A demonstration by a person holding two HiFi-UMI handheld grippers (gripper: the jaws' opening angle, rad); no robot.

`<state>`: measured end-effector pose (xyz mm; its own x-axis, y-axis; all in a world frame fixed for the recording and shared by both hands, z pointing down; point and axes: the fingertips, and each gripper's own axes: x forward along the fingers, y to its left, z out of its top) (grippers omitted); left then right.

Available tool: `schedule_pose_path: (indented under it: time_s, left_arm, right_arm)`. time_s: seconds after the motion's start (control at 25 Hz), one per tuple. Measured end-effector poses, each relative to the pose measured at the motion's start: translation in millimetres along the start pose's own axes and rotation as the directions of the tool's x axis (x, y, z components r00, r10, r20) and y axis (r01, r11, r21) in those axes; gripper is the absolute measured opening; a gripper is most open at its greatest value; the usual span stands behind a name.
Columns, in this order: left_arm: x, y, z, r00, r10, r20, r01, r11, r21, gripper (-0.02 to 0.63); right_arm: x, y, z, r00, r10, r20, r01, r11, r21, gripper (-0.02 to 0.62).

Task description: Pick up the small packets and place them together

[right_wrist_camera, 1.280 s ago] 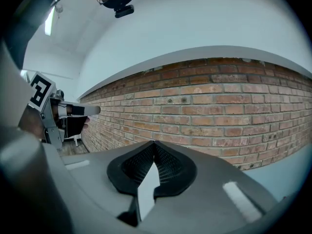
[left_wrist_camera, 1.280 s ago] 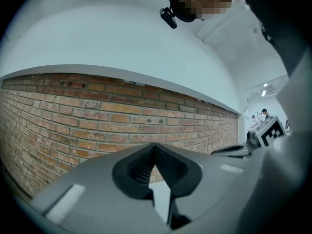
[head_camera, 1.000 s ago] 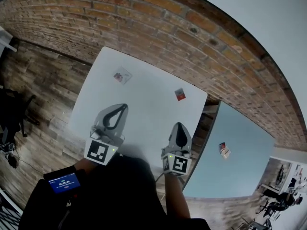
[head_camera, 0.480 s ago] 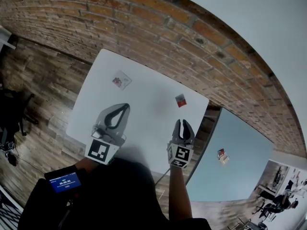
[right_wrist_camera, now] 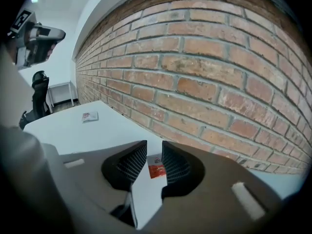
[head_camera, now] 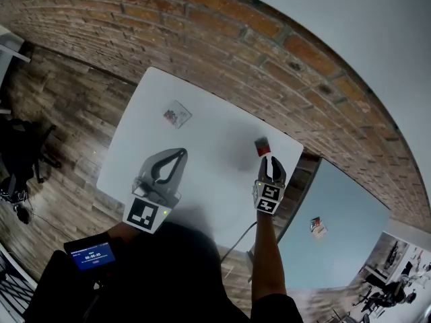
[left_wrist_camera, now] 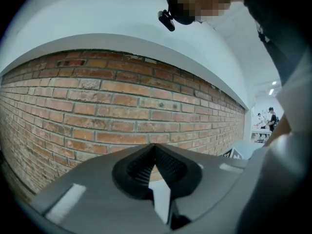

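Observation:
Two small packets lie on the white table: a pale one at the far left and a red one near the far right corner. My right gripper hovers just short of the red packet. Its jaws have just been opening and stand apart. In the right gripper view the red packet shows through the gap of the right gripper, ahead of the pads and untouched. The pale packet lies far off to the left. My left gripper hangs over the table's near left, tips together, empty; the left gripper faces the brick wall.
A brick wall runs close behind the table's far edge. A second, blue-grey table stands to the right with another small packet on it. Wooden floor lies to the left, and a dark chair stands beyond the table.
My right gripper has gone forward and down to the red packet, and its jaws went from shut to apart. The left gripper has drifted slightly forward, still shut.

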<state>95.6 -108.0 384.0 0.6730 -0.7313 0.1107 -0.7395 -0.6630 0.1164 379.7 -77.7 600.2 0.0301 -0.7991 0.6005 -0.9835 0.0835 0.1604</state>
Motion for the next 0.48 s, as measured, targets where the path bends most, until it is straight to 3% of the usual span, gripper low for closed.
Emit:
schedule_pose_path:
  time_s: [0.48]
  left_arm:
    - [7.4, -11.5, -11.4, 0.999, -0.005, -0.038, 0.004, 1.000, -0.007, 0.000]
  right_arm:
    - [59.3, -10.5, -51.8, 0.988, 0.069, -0.138, -0.071, 0.997, -0.010, 0.135]
